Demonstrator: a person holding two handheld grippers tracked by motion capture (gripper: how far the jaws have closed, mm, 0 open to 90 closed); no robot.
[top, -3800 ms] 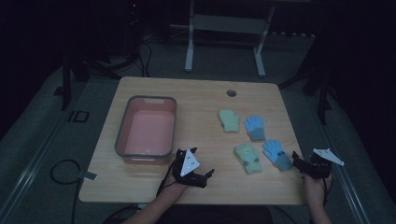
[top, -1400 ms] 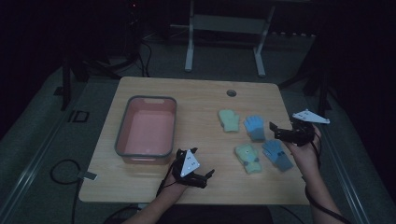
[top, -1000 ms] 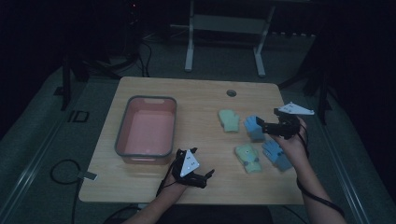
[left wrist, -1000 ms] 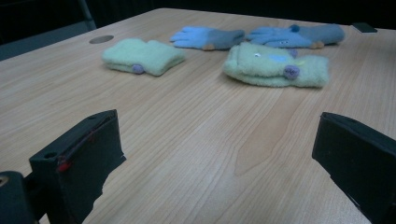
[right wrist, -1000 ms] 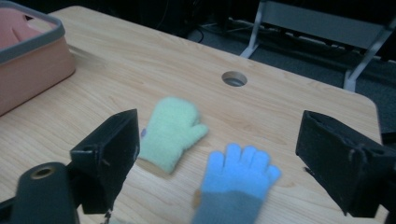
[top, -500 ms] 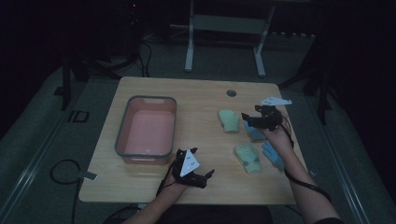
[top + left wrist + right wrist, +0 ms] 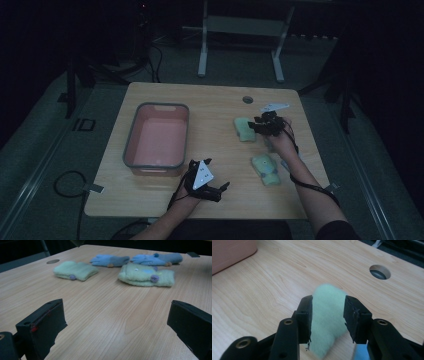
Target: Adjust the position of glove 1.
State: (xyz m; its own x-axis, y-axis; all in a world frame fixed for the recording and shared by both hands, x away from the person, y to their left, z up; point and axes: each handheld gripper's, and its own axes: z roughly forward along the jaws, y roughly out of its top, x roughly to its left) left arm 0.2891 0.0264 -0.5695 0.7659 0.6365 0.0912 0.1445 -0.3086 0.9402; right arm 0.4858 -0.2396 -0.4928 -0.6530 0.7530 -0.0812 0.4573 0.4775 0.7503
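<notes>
Two pale green gloves lie on the wooden table (image 7: 210, 115), a far one (image 7: 243, 129) and a near one (image 7: 266, 170). In the left gripper view they are the far green glove (image 7: 75, 270) and the near green glove (image 7: 146, 275), with two blue gloves (image 7: 110, 260) (image 7: 157, 258) behind them. My right gripper (image 7: 253, 126) has just been closing its jaws, and the pads now press the far green glove (image 7: 327, 322) between them; in its own view the right gripper (image 7: 327, 312) points down at the table. My left gripper (image 7: 216, 173) rests open near the front edge, its jaws wide apart with nothing between them.
A grey-rimmed pink bin (image 7: 131, 145) stands on the left half of the table, and its corner (image 7: 229, 250) shows in the right gripper view. A round cable hole (image 7: 247, 99) sits near the far edge. A cable trails off the front left.
My right gripper has moved left and down from the blue gloves to the far green glove and closed on it. The left gripper has stayed still.
</notes>
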